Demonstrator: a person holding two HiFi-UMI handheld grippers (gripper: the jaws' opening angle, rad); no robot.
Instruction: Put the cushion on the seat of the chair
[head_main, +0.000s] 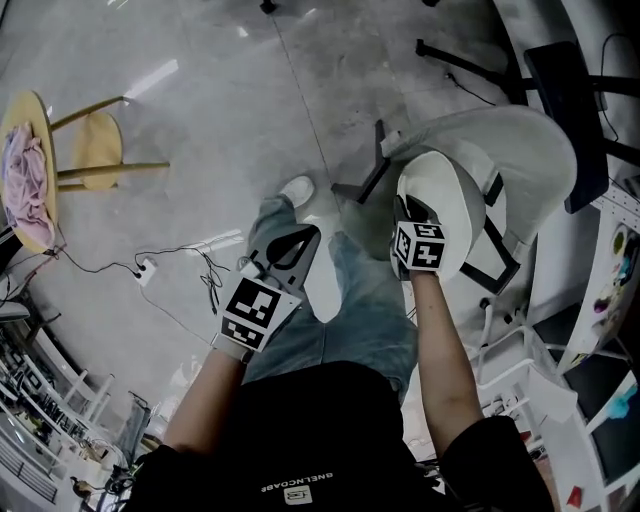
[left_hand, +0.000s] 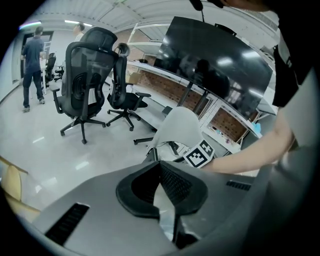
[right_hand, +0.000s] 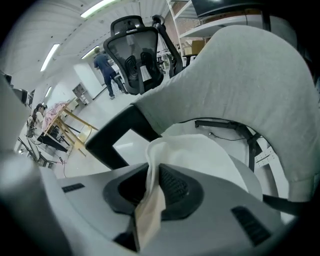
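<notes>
Over on the left, a wooden stool (head_main: 42, 108) with a pink cloth (head_main: 25, 180) on it stood well apart from everything else. Nearer the middle, the left gripper (head_main: 303, 243) pointed down over the person's jeans (head_main: 360, 300). Its jaws were drawn together, with a pale sliver (left_hand: 165, 212) lodged between them that I couldn't identify. To the right, the right gripper (head_main: 412, 212) had its jaws clamped on a bunched edge of the white cushion (head_main: 450, 195). The fabric ran up between the pads, and the rest of the cushion spread out beyond the fingertips. It sat low in the hollow of the pale chair (head_main: 530, 140), just in front of the curved backrest. Whether it lay flat on the seat, I couldn't tell.
</notes>
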